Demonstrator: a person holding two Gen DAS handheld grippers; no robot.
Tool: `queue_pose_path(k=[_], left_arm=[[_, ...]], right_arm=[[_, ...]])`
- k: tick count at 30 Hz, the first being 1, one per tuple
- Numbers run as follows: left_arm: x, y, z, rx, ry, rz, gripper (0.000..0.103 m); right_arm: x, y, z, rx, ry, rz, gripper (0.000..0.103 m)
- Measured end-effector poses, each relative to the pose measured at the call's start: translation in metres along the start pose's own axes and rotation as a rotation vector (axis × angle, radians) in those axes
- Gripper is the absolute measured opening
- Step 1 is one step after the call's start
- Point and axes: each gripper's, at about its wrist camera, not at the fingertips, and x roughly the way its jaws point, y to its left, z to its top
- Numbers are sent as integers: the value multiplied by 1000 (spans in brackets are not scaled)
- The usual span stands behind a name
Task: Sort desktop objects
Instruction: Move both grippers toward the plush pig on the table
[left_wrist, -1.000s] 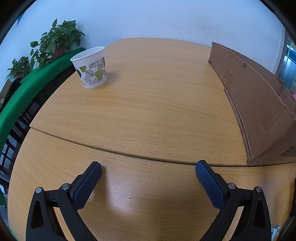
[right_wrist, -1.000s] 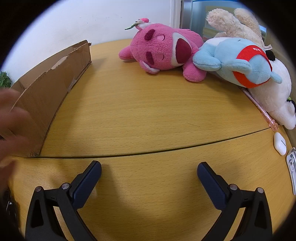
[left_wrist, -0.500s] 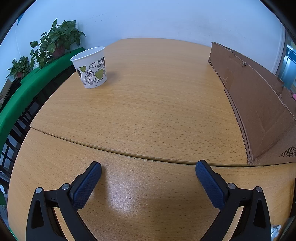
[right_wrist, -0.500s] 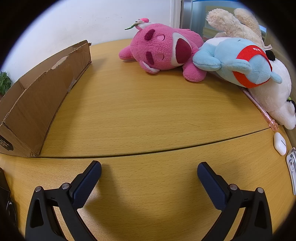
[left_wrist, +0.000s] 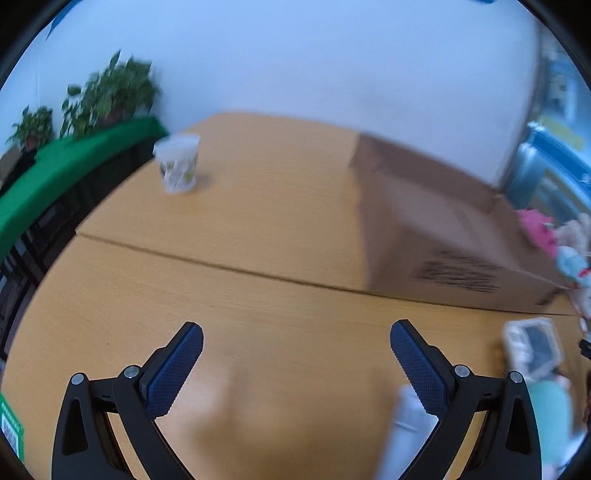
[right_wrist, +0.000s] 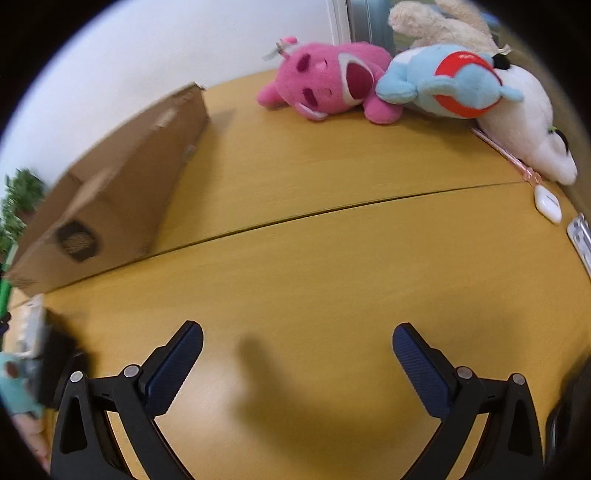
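Nothing is gripped yet: the left gripper (left_wrist: 295, 347) and right gripper (right_wrist: 297, 349) both hang wide and empty over the desk's (right_wrist: 332, 258) near edge, so next comes reaching for a toy (right_wrist: 328, 86) at the far right corner, beyond the box (right_wrist: 110, 192).

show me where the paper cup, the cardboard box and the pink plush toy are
paper cup (left_wrist: 178, 167), left wrist view, on its printed side wall
cardboard box (right_wrist: 110, 195), right wrist view, on its long side wall
pink plush toy (right_wrist: 325, 79), right wrist view, on the middle of its face
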Motion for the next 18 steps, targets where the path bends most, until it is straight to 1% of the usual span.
queue_pose_path(k=[1, 3, 4, 5, 6, 7, 8, 9, 11, 12, 13, 14, 15, 17, 18], left_arm=[[-26, -16, -3, 25, -36, -39, 103], [-67, -50, -10, 82, -59, -122, 103], [-81, -64, -15, 112, -57, -162, 103], [-95, -86, -24, 164, -43, -203, 103], [-105, -103, -34, 210, -27, -226, 103], [-109, -118, -43, 250, -8, -233, 103], [-111, -136, -57, 294, 24, -224, 103], [-110, -147, -70, 316, 52, -221, 103], [-101, -164, -94, 350, 115, -238, 103], [-91, -168, -101, 352, 151, -237, 103], [-80, -169, -109, 342, 183, -230, 103], [-69, -167, -116, 330, 216, -206, 102], [-63, -165, -124, 313, 235, -205, 102], [-58, -154, -128, 238, 257, -296, 100], [-56, -150, -130, 215, 266, -317, 98]], right_arm=[[-15, 7, -4, 2, -18, 42, 103], [-40, 24, -9, -7, -27, 157, 103], [-52, 34, -12, -17, -40, 213, 103], [-66, 48, -17, -34, -63, 267, 103], [-74, 57, -20, -50, -74, 303, 103], [-83, 71, -27, -76, -77, 354, 103], [-88, 84, -32, -97, -75, 393, 103], [-94, 100, -40, -117, -67, 456, 103], [-95, 124, -50, -131, -39, 547, 103], [-94, 139, -57, -147, -13, 588, 103], [-95, 149, -64, -163, 8, 606, 103], [-93, 160, -70, -177, 28, 616, 103], [-89, 176, -78, -193, 55, 634, 103], [-86, 190, -88, -202, 90, 671, 103], [-82, 204, -94, -206, 113, 698, 103]])
